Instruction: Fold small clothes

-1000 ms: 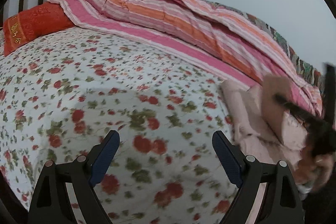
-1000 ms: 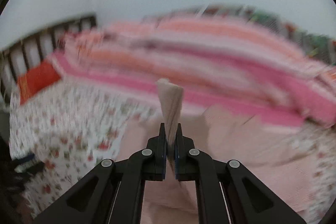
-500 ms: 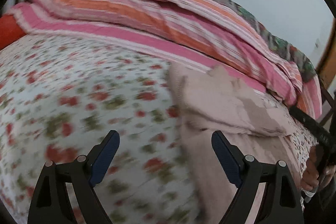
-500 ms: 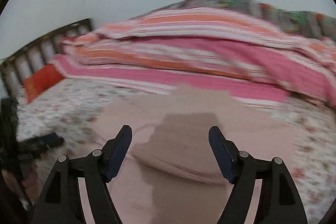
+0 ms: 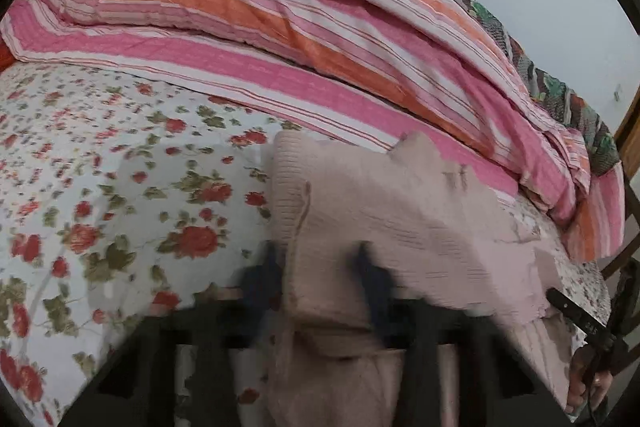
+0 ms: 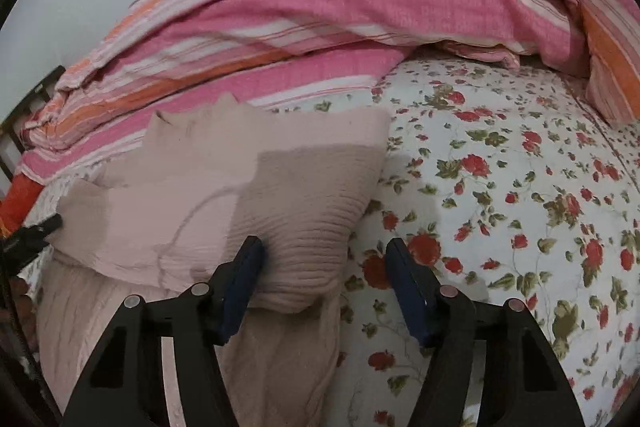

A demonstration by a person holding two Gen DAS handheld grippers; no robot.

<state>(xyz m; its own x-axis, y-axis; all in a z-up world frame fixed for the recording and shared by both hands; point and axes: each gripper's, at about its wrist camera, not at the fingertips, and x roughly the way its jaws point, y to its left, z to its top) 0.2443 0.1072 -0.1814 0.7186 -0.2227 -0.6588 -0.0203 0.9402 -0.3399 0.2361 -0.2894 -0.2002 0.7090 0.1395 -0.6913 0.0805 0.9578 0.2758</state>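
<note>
1. Right now the pink knit garment lies partly folded on the floral bedsheet, just in front of the striped quilt.
2. My left gripper is blurred and closing; the garment's left edge sits between its fingers, but I cannot tell if they pinch it yet.
3. My right gripper is closing too, its jaws spread around the folded right corner, not pressing.
4. I judge the ribbed cloth soft, light and floppy; it will sag unless I grip both corners of the fold.
</note>
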